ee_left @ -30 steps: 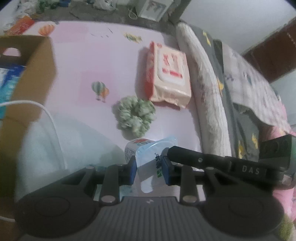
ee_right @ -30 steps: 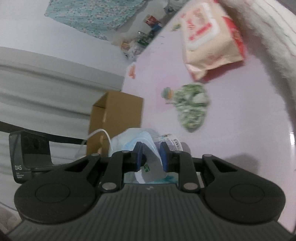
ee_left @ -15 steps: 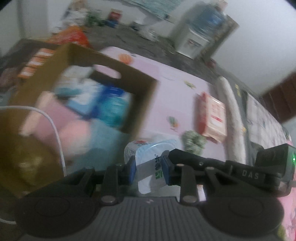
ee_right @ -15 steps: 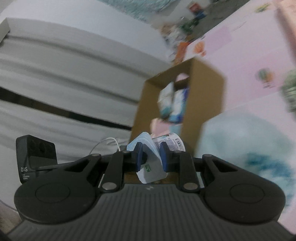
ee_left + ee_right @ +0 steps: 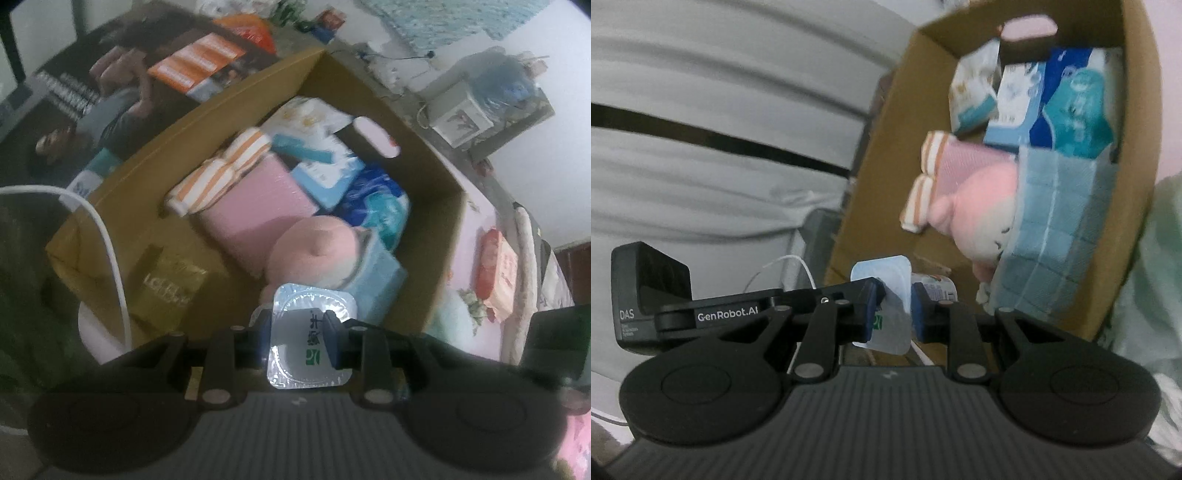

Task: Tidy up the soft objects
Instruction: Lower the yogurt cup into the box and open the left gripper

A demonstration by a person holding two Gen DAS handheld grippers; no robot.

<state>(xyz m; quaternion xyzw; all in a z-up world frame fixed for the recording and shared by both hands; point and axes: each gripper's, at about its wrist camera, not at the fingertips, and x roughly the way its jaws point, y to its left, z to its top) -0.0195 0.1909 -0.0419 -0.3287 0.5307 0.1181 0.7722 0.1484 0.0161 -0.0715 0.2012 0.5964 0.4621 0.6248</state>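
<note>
A clear plastic packet [image 5: 309, 345] sat between both grippers above the cardboard box [image 5: 439, 236]; left gripper [image 5: 298, 341] and right gripper [image 5: 898, 309] jaws were clamped on it.

A water dispenser [image 5: 463, 116] is standing against the far wall, with a patterned blue cloth [image 5: 439, 16] hanging nearby. A white cable [image 5: 107, 240] is curving past the left edge, and grey pleated curtains [image 5: 720, 122] are hanging behind.

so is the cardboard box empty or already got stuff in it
Already well filled: the cardboard box holds a pink plush toy, a striped towel and blue packs.
</note>
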